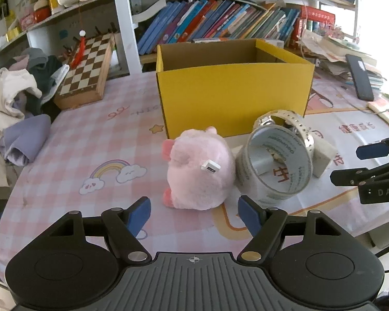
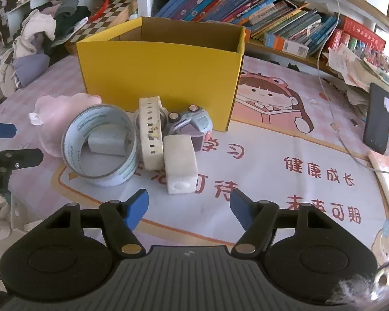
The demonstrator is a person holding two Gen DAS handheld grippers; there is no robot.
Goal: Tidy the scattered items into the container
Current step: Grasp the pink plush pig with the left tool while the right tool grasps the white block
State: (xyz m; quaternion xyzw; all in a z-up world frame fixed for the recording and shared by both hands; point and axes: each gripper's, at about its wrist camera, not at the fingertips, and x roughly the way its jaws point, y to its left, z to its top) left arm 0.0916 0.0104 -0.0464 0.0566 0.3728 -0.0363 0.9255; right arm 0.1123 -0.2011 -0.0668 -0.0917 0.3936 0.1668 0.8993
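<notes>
Both grippers, left (image 1: pixel 194 216) and right (image 2: pixel 189 208), gape empty before pink plush (image 1: pixel 198 171), tape roll (image 2: pixel 99 146), seemingly a watch (image 2: pixel 150 132).

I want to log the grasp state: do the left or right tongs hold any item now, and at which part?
Nothing is held. The left tongs are open before the pink plush toy; the right tongs are open near the white block.

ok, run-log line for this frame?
left claw open, facing pink plush | right claw open, facing white block | yellow box: nothing visible inside
</notes>
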